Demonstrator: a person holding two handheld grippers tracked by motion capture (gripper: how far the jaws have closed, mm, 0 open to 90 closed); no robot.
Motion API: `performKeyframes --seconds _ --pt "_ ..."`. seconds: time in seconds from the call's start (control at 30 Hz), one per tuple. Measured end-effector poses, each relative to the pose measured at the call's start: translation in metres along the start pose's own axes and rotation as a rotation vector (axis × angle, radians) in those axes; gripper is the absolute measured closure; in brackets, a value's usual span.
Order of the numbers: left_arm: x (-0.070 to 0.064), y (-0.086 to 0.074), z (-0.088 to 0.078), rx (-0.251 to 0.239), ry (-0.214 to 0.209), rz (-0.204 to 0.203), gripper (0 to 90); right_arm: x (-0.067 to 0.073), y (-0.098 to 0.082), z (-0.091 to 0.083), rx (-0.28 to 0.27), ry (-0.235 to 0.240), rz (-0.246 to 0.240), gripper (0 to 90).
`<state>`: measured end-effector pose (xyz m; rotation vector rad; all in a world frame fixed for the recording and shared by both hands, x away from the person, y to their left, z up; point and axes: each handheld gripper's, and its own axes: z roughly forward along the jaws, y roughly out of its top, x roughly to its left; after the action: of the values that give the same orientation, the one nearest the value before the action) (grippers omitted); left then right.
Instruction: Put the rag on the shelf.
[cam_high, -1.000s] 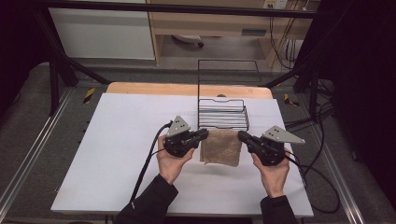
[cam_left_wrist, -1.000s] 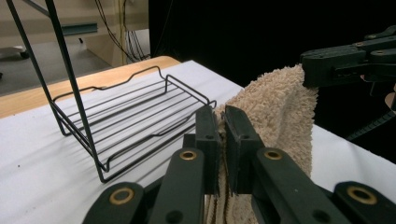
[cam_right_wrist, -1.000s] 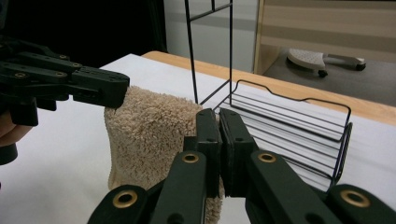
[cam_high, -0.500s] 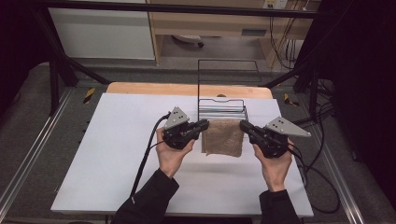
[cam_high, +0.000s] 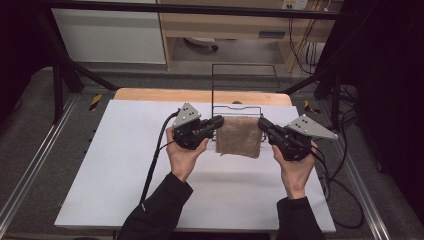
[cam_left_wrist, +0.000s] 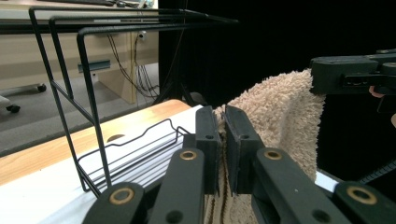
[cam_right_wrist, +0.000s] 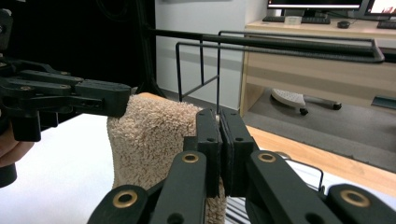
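two grippers of mine hold one tan towel (cam_high: 240, 136) between them above the white table (cam_high: 115, 165), my left gripper (cam_high: 218, 122) pinching its left top corner and my right gripper (cam_high: 263, 123) its right top corner, both with jaws closed on the cloth. from the high view the towel hangs as a rough square, its lower edge slightly uneven, in front of a black wire rack (cam_high: 243, 90) that stands at the far side of the table; both of my hands and dark sleeves come up from below, and a grey three-cornered plate sits on each gripper. my left gripper view adds the texture: thick looped terry, pale beige, squeezed between the flat black pads (cam_left_wrist: 239, 151), with brass-coloured rivets on the arms and my other gripper gripping the far corner at upper right. it also shows the rack's thin rods bent into tall frames over a low tray. my right gripper view shows the towel's fold draped downward, a wooden table edge (cam_right_wrist: 299, 144), and a desk with monitors beyond.
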<state>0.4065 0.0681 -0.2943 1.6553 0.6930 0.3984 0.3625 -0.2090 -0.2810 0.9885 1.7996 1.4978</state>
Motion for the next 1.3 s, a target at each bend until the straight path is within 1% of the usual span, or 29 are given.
performKeyframes --seconds 0.2,0.33,0.37,0.4,0.43,0.5,0.53,0.6,0.73,0.77,0.8,0.83,0.9,1.03,1.17,1.3 --pt "0.002 0.008 0.001 -0.015 0.002 0.000 84.4 -0.001 0.011 0.002 -0.018 -0.006 -0.007 87.7" --pt "0.004 0.017 0.001 -0.034 0.010 0.002 84.3 -0.001 0.019 0.004 -0.031 -0.013 -0.010 87.7" --pt "0.004 0.017 0.001 -0.034 0.010 0.002 84.3 -0.001 0.019 0.004 -0.031 -0.013 -0.010 87.7" --pt "0.005 0.020 0.001 -0.042 0.012 0.002 84.4 -0.002 0.023 0.005 -0.035 -0.014 -0.017 87.7" --pt "0.005 0.020 0.001 -0.042 0.012 0.002 84.4 -0.002 0.025 0.005 -0.036 -0.018 -0.020 87.7" --pt "0.007 0.026 0.002 -0.043 0.017 0.008 84.4 -0.002 0.029 0.007 -0.040 -0.020 -0.022 87.7" --pt "0.008 0.028 0.002 -0.049 0.016 0.001 84.3 -0.003 0.030 0.007 -0.042 -0.021 -0.022 87.7" --pt "0.008 0.030 0.002 -0.052 0.016 0.000 84.4 -0.003 0.034 0.008 -0.049 -0.023 -0.023 87.8" --pt "0.010 0.040 0.004 -0.063 0.021 0.005 84.4 -0.004 0.043 0.009 -0.060 -0.029 -0.030 87.8" --pt "0.010 0.040 0.004 -0.063 0.021 0.005 84.4 -0.004 0.043 0.009 -0.060 -0.029 -0.030 87.8" --pt "0.011 0.045 0.005 -0.072 0.022 0.006 84.4 -0.005 0.048 0.009 -0.066 -0.034 -0.036 87.7" --pt "0.011 0.045 0.005 -0.072 0.022 0.006 84.4 -0.005 0.050 0.009 -0.069 -0.035 -0.038 87.7" --pt "0.012 0.052 0.005 -0.083 0.026 0.010 84.4 -0.005 0.054 0.009 -0.081 -0.038 -0.047 87.7" --pt "0.013 0.058 0.006 -0.089 0.034 0.014 84.4 -0.007 0.061 0.011 -0.095 -0.044 -0.046 87.7" --pt "0.014 0.065 0.007 -0.106 0.041 0.016 84.5 -0.007 0.065 0.012 -0.110 -0.046 -0.040 87.7" --pt "0.017 0.070 0.008 -0.115 0.039 0.007 84.5 -0.009 0.071 0.014 -0.118 -0.052 -0.039 87.8"
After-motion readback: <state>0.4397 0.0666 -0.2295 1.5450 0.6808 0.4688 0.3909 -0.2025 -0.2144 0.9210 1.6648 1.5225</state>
